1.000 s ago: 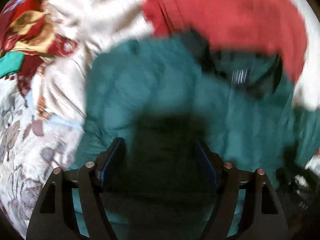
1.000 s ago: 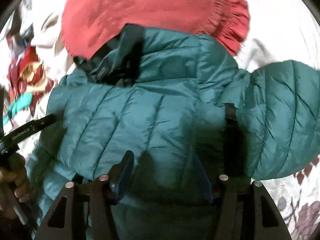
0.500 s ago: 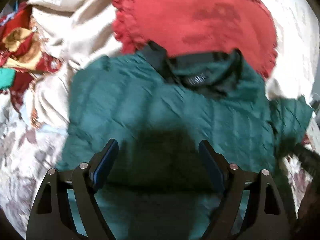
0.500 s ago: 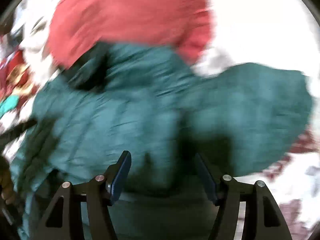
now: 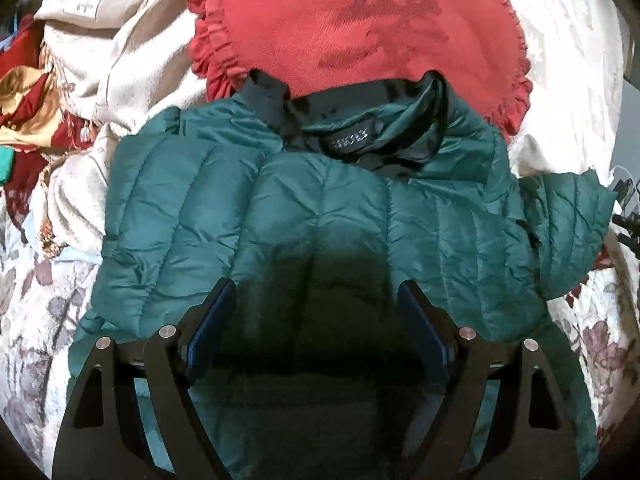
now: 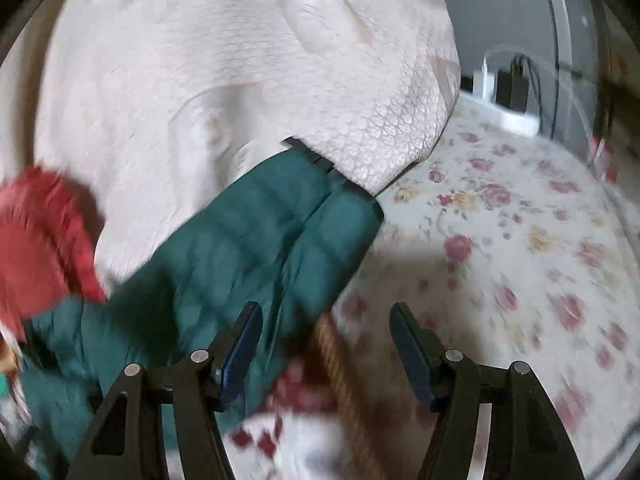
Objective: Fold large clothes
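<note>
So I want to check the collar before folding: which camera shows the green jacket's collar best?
The left wrist view: the green jacket lies spread out, its black collar and neck label facing the camera against the red cushion. The right wrist view shows only a blurred sleeve, with no collar visible.

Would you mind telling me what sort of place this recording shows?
Most likely a bedroom: the green jacket lies on a flowered bedspread, with a red frilled cushion and a big white pillow beside it.
</note>
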